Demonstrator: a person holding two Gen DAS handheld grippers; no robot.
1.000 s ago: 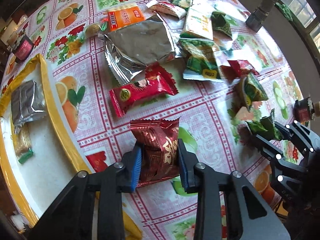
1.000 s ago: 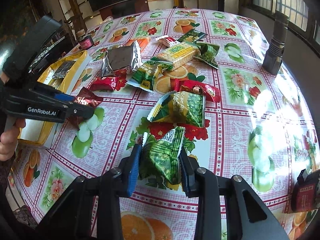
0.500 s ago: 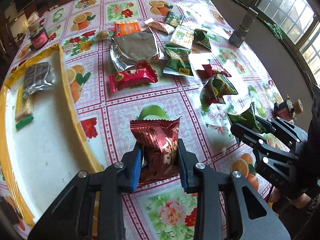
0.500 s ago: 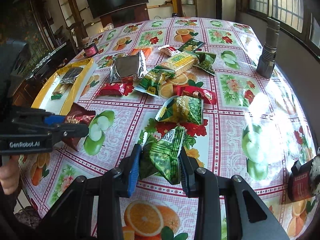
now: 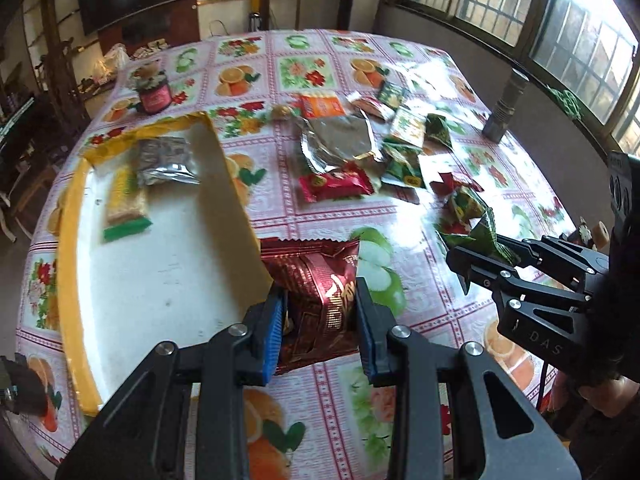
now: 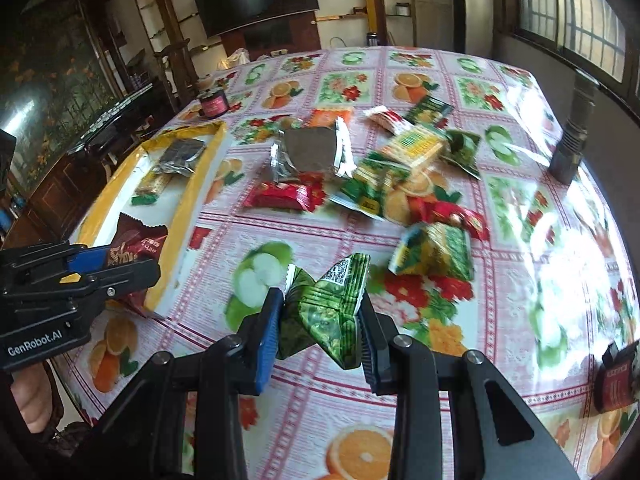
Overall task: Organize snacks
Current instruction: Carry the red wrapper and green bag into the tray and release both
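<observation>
My left gripper (image 5: 320,320) is shut on a dark red snack packet (image 5: 316,280), held in the air at the near right edge of the yellow-rimmed white tray (image 5: 76,240). From the right wrist view the same red packet (image 6: 136,244) hangs over the tray's rim (image 6: 176,220). My right gripper (image 6: 318,326) is shut on a crumpled green snack packet (image 6: 328,308), lifted above the tablecloth. That green packet (image 5: 480,236) also shows at the right in the left wrist view. In the tray lie a silver packet (image 5: 166,160) and a yellow-green wafer bar (image 5: 124,208).
Several loose snacks lie mid-table: a large silver bag (image 5: 336,144), a bright red packet (image 5: 336,186), green packets (image 6: 436,248), an orange packet (image 5: 320,104). A small jar (image 5: 154,94) stands far left, a metal cylinder (image 6: 572,144) at the right edge, a dark red box (image 6: 616,376) near right.
Both grippers have risen with their packets. The left one has swung left, so the red packet now hangs at the tray's edge instead of over the tablecloth.
</observation>
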